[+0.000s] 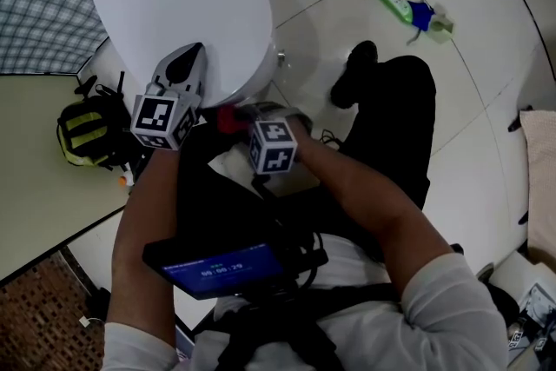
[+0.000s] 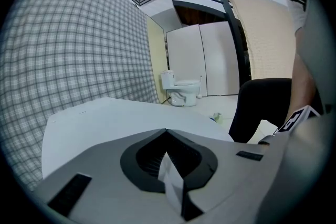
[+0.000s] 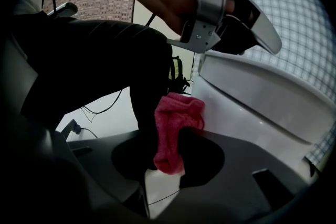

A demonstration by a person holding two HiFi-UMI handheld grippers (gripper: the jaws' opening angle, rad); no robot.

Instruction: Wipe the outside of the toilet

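Right claw (image 3: 168,150) grips a pink cloth (image 3: 176,123), and the toilet (image 3: 247,102) has its white outer side just to the claw's right. Above, the left claw (image 2: 167,132) is closed on nothing, with the toilet lid (image 2: 105,123) directly beneath and ahead of it.

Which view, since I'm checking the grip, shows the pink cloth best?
The right gripper view: the pink cloth sits mid-frame, clamped in the right gripper. The head view shows only a small red scrap of it; the left gripper view shows none.
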